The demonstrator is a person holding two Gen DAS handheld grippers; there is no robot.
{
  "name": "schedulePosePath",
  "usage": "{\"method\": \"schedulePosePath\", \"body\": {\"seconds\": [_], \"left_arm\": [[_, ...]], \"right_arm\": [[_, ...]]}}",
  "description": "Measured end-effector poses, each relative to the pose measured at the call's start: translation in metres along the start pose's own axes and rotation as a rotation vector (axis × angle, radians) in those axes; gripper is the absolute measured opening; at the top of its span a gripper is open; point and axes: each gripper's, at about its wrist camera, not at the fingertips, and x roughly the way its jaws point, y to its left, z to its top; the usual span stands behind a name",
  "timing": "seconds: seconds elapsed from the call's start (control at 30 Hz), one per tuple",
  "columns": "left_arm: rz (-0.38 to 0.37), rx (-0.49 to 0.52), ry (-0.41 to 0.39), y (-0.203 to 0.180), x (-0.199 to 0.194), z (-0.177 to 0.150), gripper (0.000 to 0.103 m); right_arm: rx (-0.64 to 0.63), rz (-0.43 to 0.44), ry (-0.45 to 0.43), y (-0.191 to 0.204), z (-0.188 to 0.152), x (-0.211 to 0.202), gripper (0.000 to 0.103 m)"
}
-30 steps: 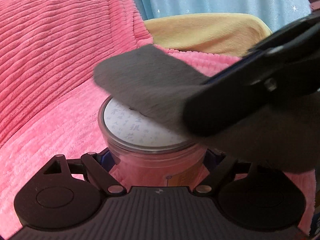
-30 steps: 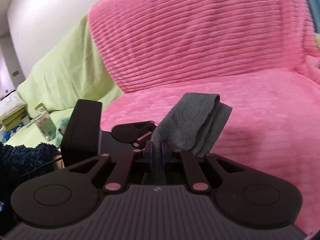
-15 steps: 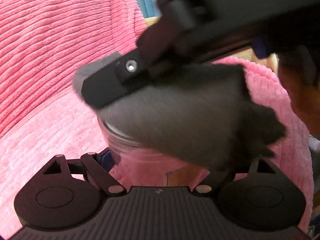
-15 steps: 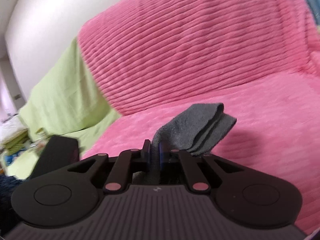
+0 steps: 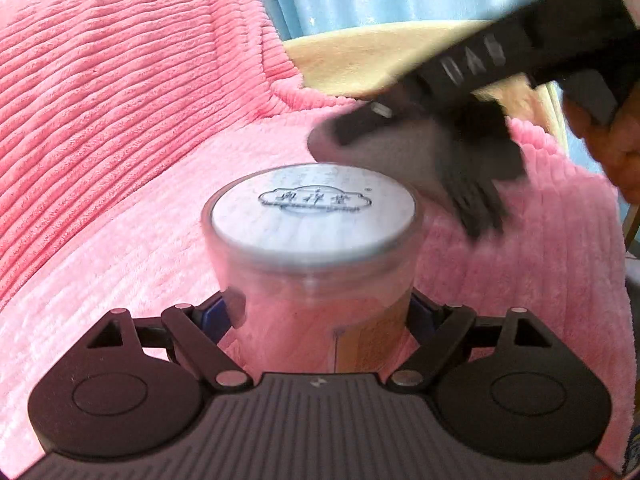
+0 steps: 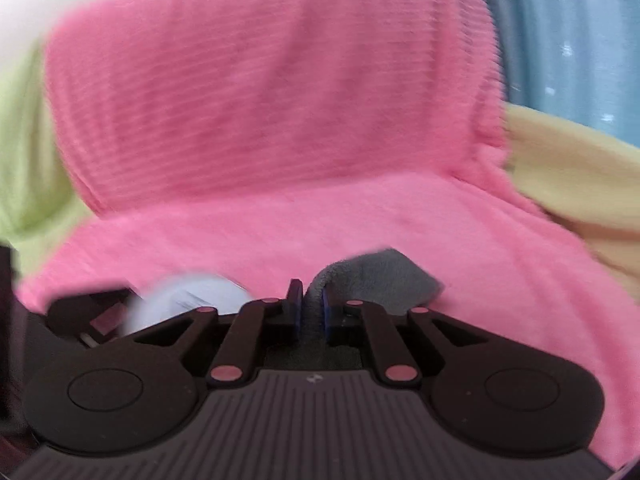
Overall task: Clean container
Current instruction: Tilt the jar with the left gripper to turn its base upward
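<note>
Left gripper (image 5: 320, 312) is clamping the clear jar (image 5: 316, 280) low on its body, held above the pink blanket (image 5: 120, 160). Right gripper (image 6: 311, 312) is pinching the grey cloth (image 6: 380, 276) at the lid's (image 5: 312, 208) far-right edge. Risk: side push from wiping tilting or twisting the jar in that low grip. Lid logo is showing Chinese characters, too blurred to read.

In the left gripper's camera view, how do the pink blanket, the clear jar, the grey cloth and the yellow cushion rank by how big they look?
Largest to smallest as seen:
1. Pink blanket, fills most of the view.
2. Clear jar, though it is nearest the camera.
3. Yellow cushion and grey cloth look alike; the cloth is blurred, so unranked.
</note>
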Motion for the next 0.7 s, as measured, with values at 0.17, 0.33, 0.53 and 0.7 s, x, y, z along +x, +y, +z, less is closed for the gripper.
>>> {"method": "schedulePosePath", "body": {"seconds": [0.17, 0.33, 0.53, 0.7], "left_arm": [[0.0, 0.024, 0.03, 0.005, -0.001, -0.005, 0.09], [0.004, 0.07, 0.024, 0.004, 0.0, -0.008, 0.089], [0.012, 0.144, 0.009, 0.002, -0.015, -0.002, 0.086], [-0.034, 0.128, -0.001, 0.007, -0.039, 0.005, 0.087]], "right_arm": [[0.017, 0.05, -0.07, -0.006, -0.001, -0.029, 0.007], [-0.058, 0.182, -0.081, 0.015, -0.002, -0.051, 0.007], [-0.112, 0.134, -0.033, 0.022, -0.007, -0.042, 0.007], [-0.026, 0.09, 0.042, 0.0, -0.011, -0.02, 0.007]]}}
